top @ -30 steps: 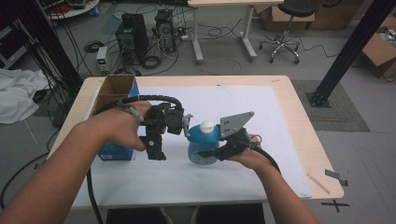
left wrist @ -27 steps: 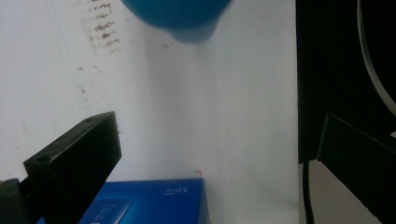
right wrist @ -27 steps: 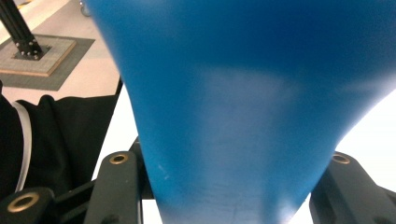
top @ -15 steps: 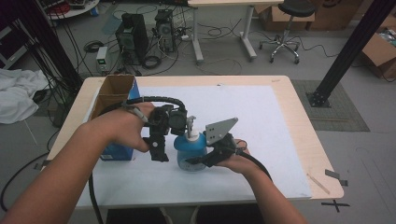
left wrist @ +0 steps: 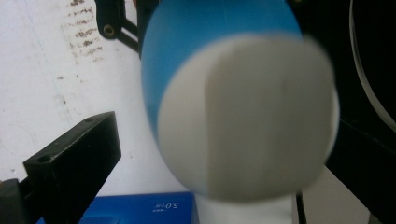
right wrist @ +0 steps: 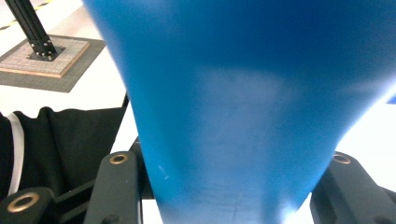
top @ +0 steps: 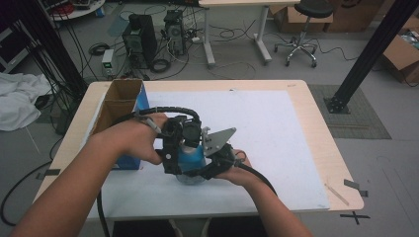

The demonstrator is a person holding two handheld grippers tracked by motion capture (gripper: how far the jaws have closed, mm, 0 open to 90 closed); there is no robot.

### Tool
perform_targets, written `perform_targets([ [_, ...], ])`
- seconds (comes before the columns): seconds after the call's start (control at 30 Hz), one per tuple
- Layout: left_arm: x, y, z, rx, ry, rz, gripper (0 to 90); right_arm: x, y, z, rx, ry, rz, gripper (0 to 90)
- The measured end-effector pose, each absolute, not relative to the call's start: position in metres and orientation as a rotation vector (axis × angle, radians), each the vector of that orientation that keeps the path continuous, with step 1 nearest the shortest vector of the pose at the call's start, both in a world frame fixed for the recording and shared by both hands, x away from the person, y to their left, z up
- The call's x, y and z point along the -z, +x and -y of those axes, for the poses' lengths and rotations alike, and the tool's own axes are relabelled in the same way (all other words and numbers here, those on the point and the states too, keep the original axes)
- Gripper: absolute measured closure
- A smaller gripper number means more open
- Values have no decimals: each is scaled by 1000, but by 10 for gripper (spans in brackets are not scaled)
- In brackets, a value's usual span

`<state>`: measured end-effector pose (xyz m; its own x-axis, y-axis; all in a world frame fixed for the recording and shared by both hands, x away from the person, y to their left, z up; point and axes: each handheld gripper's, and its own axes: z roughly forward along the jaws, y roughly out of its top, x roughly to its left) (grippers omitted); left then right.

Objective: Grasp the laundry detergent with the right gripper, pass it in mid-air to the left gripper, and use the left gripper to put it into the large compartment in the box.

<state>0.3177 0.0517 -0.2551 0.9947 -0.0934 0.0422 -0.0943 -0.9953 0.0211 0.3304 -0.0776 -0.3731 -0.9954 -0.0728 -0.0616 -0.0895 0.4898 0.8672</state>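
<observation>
Blue bottle (top: 191, 157) sits just beside the cardboard box (top: 120, 101); my right gripper (top: 206, 168) pinches its body, my left gripper's (top: 182, 148) fingers spread around its white cap (left wrist: 247, 116).

My left gripper (top: 173, 148) is black, looping a thick black cable; my right gripper (top: 212, 165) carries a grey three-cornered plate, brass-ringed screw holes on its jaws.

- Light wooden rectangular table (top: 316, 128): carries all items listed below.
- White rectangular sheet (top: 276, 133): lies flat on the table top and covers most of it; bare wood shows along the right, far and left edges.
- Open brown cardboard box with blue side (top: 116, 106): stands on the table at its left side, toward the far edge.
- Blue plastic bottle with white top (top: 191, 157): stands on the white sheet, near the front edge, left of centre.
</observation>
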Motion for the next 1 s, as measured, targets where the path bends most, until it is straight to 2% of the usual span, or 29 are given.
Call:
perform_targets([
  [0.47,261,317,-53,-61,3118,95,10,374,330,62,-1591,-166,-2683,467],
  [0.7,262,316,-53,-83,3127,93,76,374,332,61,-1578,-165,-2667,466],
  [0.9,263,315,-51,-93,3136,92,93,374,332,61,-1578,-174,-2657,466],
  [1.0,263,315,-51,-77,3137,94,160,374,332,61,-1576,-168,-2661,467],
])
